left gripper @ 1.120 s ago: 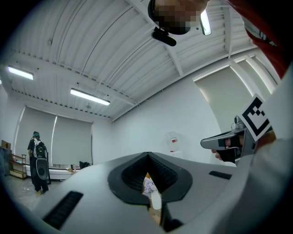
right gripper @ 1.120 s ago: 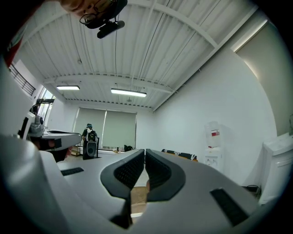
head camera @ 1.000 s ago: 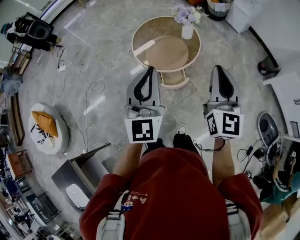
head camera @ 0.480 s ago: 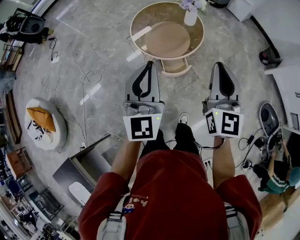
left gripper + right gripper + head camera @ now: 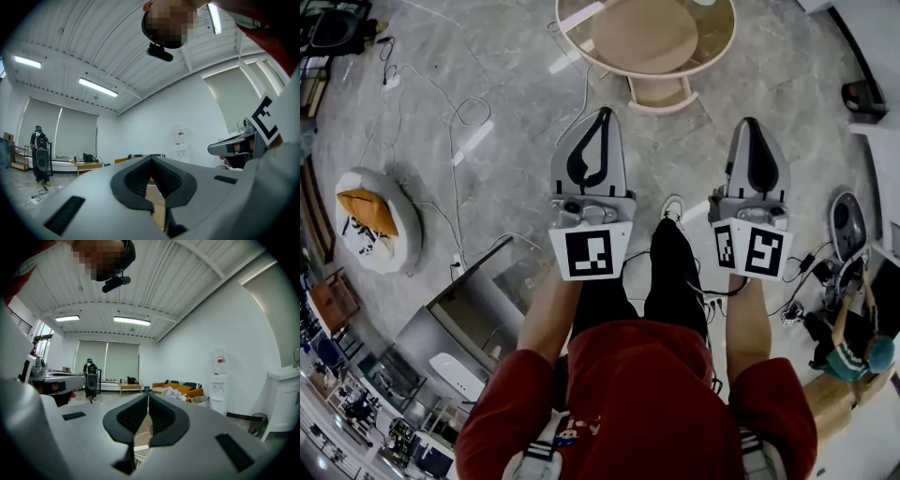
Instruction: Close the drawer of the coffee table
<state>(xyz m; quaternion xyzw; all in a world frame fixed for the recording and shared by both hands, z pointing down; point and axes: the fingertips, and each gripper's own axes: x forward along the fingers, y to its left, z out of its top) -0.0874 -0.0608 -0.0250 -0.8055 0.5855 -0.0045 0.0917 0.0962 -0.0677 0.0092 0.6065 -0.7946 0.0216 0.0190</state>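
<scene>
The round wooden coffee table (image 5: 712, 49) stands on the grey floor at the top of the head view. Its drawer (image 5: 661, 92) sticks out of the near side toward me. My left gripper (image 5: 601, 116) is held level and points at the table, its tip a short way before the drawer, shut and empty. My right gripper (image 5: 753, 123) is alongside it to the right, also shut with nothing held. In the left gripper view the left gripper (image 5: 151, 160) has its jaws meeting at the tip. The right gripper (image 5: 148, 393) looks the same in its own view.
Cables (image 5: 464, 112) and a power strip (image 5: 474, 142) trail over the floor at left. A white round cushion (image 5: 377, 232) lies at far left, and a grey cabinet (image 5: 469, 323) stands by my left leg. Gear and a seated person (image 5: 853, 352) are at right.
Both grippers have sunk lower, still side by side and shut. The head view has tilted, so the coffee table now sits at the frame's top edge.
</scene>
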